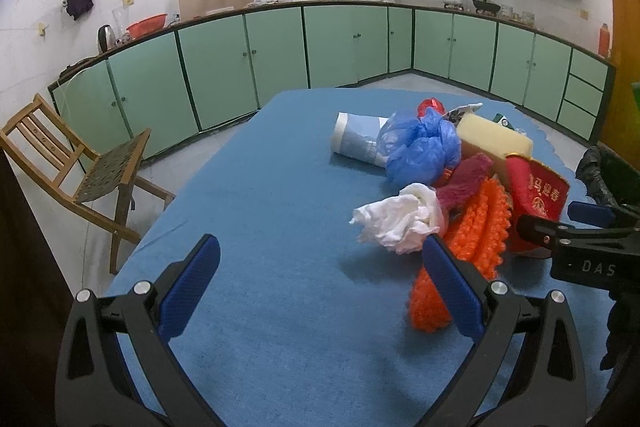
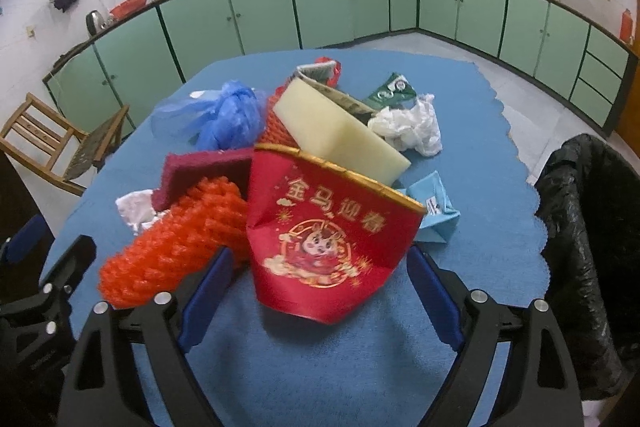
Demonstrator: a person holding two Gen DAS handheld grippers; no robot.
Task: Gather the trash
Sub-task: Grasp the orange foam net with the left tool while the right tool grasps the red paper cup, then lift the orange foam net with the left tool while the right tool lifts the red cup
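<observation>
Trash lies heaped on the blue tablecloth [image 1: 260, 227]. A red paper packet [image 2: 328, 235] with gold print leans on a cream foam block [image 2: 340, 123]. Beside it are an orange foam net [image 2: 172, 247], a maroon pad [image 2: 200, 167], a blue plastic bag [image 1: 420, 147] and a crumpled white tissue [image 1: 400, 223]. My right gripper [image 2: 320, 253] is open, with the packet's lower part between its fingers and the net against the left one. My left gripper [image 1: 320, 243] is open over bare cloth, its right finger [image 1: 448, 287] beside the tissue and net.
A black bin bag [image 2: 580, 227] hangs at the table's right edge. More scraps lie behind the heap: another tissue [image 2: 412, 127], a green wrapper [image 2: 392, 91], a light blue paper [image 2: 436, 211], a rolled sheet [image 1: 360, 139]. A wooden chair [image 1: 80, 163] stands left.
</observation>
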